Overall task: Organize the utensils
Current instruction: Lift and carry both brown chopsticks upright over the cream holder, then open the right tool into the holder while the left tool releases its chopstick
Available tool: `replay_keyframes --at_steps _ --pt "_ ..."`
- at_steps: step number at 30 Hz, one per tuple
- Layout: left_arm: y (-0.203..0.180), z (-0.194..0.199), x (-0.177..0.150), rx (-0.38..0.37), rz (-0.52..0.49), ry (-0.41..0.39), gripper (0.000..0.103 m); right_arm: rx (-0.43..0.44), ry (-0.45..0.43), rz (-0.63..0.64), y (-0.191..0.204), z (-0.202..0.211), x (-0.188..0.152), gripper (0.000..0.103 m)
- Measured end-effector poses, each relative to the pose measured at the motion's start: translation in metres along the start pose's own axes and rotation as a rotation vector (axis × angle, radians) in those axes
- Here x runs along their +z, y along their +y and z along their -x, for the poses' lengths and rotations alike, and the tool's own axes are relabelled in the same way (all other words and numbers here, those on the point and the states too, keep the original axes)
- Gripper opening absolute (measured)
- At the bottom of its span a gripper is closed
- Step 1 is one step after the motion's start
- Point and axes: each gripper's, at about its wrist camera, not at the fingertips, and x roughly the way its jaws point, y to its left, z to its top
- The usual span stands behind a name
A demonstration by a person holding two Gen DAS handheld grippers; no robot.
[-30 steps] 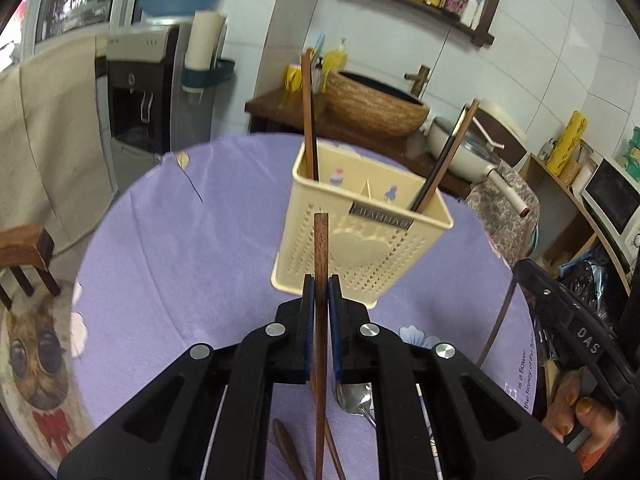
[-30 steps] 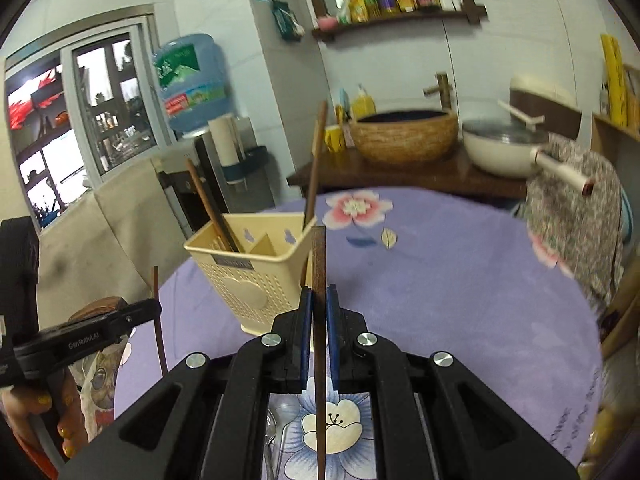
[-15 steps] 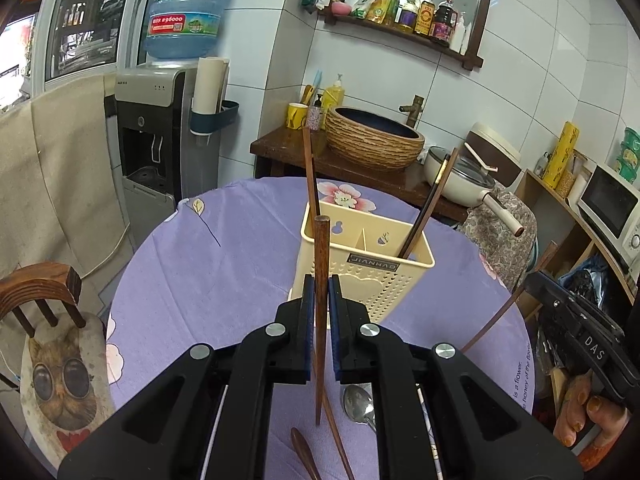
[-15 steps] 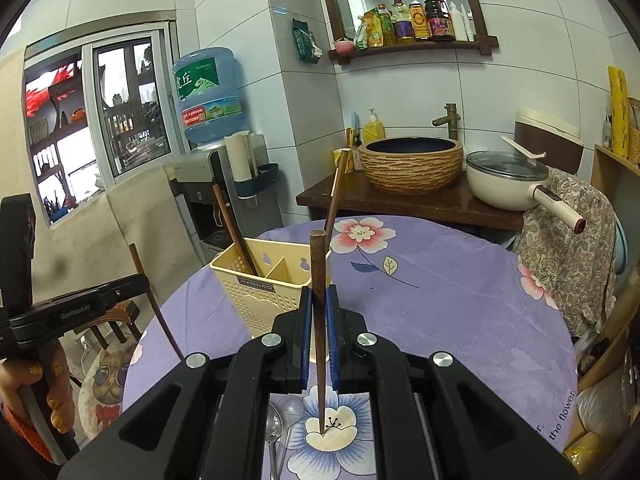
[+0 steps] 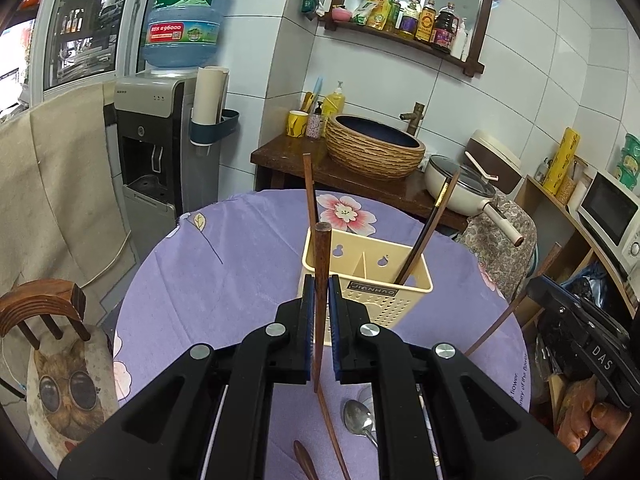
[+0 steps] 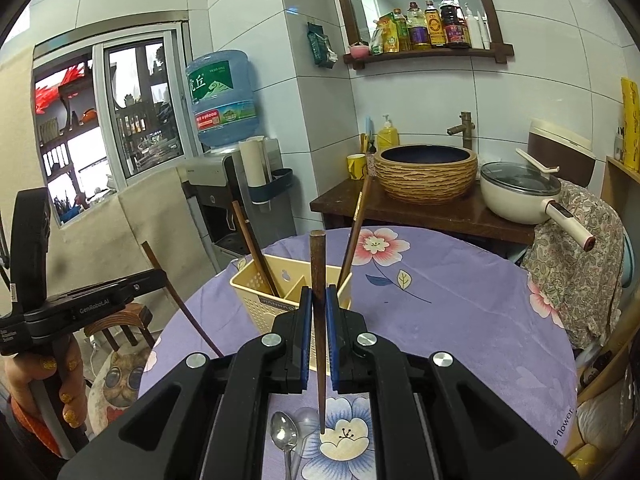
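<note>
A cream utensil basket (image 5: 384, 292) (image 6: 256, 300) with two compartments stands on the purple table; two chopsticks (image 5: 432, 224) lean in it, one per side. My left gripper (image 5: 319, 292) is shut on a brown chopstick (image 5: 320, 264), held upright just in front of the basket. My right gripper (image 6: 318, 304) is shut on another brown chopstick (image 6: 318, 272), also upright and above the table near the basket. On the cloth below lie a metal spoon (image 5: 358, 418) (image 6: 285, 436), a wooden spoon (image 5: 306, 460) and a loose chopstick (image 5: 334, 434).
The round table (image 5: 224, 280) has a purple floral cloth. A wooden chair (image 5: 44, 312) with a cat cushion stands at its left. Behind are a water dispenser (image 5: 160, 136), a side table with a woven basin (image 5: 374, 148) and a pot (image 5: 460, 192).
Both grippers have risen with their chopsticks. The basket now sits lower and smaller in both views, and more of the room behind shows.
</note>
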Motion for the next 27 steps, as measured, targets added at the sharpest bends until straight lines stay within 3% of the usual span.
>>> replay_keyframes --at_steps 6,11,17,22,27 --pt "-0.010 0.017 0.034 -0.024 -0.017 -0.019 0.007 0.038 -0.011 0.006 0.007 0.007 0.031 0.007" --pt "-0.027 0.042 0.084 -0.058 -0.031 -0.062 0.007 0.032 -0.076 0.040 0.024 0.016 0.079 0.007" --pt "-0.048 0.051 0.145 -0.015 -0.023 -0.158 0.007 -0.017 -0.186 0.064 0.042 0.019 0.134 0.007" --pt "-0.047 0.020 0.154 0.016 0.004 -0.142 0.007 -0.059 -0.190 0.056 0.037 -0.010 0.126 0.007" --pt "-0.034 -0.029 0.127 0.038 0.034 -0.074 0.007 -0.077 -0.134 0.001 0.020 -0.049 0.096 0.007"
